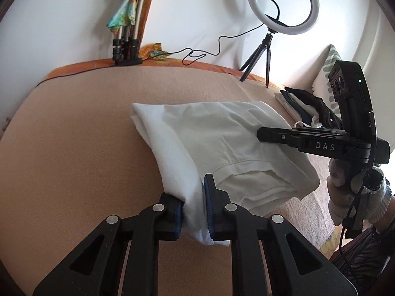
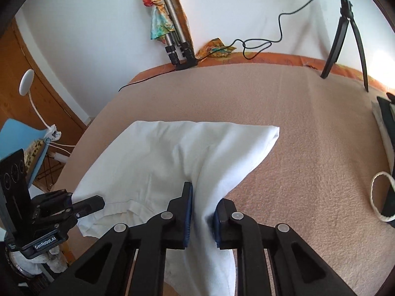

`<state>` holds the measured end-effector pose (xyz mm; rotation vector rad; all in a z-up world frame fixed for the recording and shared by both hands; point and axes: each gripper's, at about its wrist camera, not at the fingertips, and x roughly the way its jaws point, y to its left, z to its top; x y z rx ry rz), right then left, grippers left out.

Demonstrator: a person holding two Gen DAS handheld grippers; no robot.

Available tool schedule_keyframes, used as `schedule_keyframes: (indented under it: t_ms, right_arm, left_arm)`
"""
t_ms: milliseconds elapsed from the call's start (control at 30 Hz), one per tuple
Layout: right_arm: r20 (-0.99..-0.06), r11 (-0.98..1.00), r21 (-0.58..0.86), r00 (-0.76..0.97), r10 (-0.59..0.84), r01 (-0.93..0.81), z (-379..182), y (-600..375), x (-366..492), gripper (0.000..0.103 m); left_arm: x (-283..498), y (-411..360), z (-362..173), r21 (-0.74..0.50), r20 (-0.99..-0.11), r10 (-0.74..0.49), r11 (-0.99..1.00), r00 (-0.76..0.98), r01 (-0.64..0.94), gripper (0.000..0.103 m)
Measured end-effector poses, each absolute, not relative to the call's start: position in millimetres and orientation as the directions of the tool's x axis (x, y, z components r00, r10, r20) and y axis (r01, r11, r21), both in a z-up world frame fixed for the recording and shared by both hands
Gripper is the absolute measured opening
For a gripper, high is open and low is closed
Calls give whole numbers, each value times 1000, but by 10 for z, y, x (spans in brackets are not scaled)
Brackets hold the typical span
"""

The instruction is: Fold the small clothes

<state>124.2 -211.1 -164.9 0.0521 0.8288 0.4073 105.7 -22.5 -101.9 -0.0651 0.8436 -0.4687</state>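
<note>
Both grippers, left and right, pinch the white cloth tight over the bed.

Quick count: two grippers, the left gripper and the right gripper. One white garment pinched between them. One ring light on its small tripod up ahead, one folded silver tripod further left, one pile of folded clothes off right of the right gripper.
</note>
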Motion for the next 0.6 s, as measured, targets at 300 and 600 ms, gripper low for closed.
schedule_keyframes:
  t_ms: [300,600]
  right_arm:
    - [-654,935,87,689,314,-344,-1311,-2162,926,12]
    - [-636,955,65,726,263,-289,-1161,-2557,715,11]
  left_arm:
    - [866,-508,-776,-211,-648,-483,857,589,471,13]
    - [871,-820,-688,-249,-625,-551,812,553,528,13]
